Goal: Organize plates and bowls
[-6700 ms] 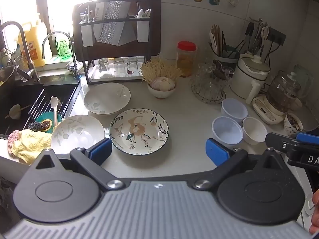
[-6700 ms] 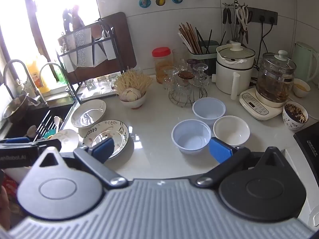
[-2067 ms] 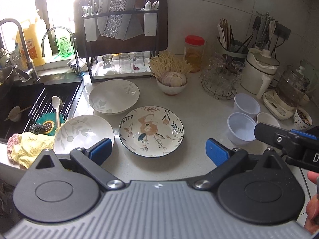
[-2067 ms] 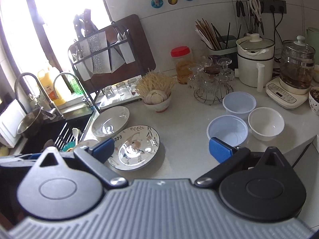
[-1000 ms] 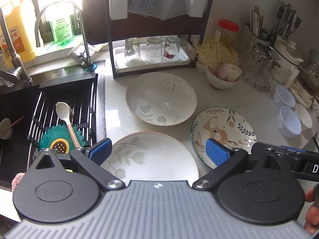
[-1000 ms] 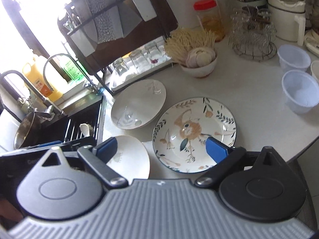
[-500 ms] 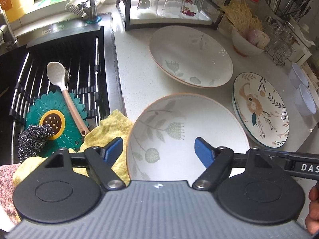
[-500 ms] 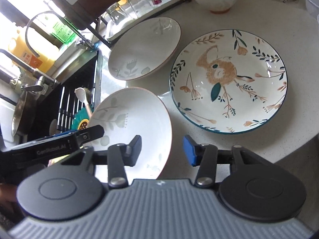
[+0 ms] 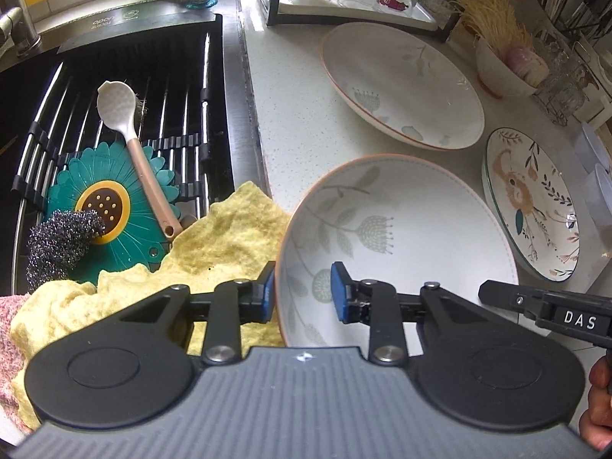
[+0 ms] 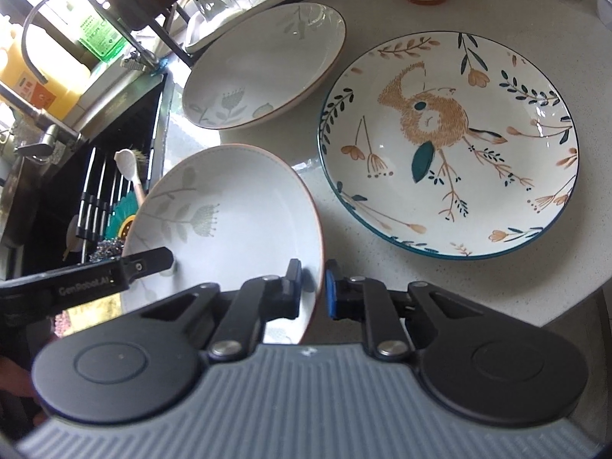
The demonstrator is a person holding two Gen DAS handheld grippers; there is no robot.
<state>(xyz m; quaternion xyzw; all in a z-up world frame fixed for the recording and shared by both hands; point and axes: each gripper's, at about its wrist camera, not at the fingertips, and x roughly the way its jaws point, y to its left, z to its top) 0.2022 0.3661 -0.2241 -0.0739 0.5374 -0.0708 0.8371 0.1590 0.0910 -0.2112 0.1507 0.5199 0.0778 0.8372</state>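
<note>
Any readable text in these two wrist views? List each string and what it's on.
"DAS": white label on the right gripper, cut off at the frame edge.
"GenRobot.AI": side of the left gripper, somewhat blurred.
"opon", with a smaller unreadable line beneath it: printed on the black sink rim.
Green bottle label: print too blurred to read.
Yellow jug: orange label, unreadable.

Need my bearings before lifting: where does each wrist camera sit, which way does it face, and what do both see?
Left wrist: on the left gripper, looking steeply down; jaws closing astride the near plate rim beside the sink; right gripper finger and a hand at right.
Right wrist: on the right gripper, steeply down; jaws closing on the same plate's opposite rim; left gripper at left.
Shared: near plate, painted plate, far plate, sink.
</note>
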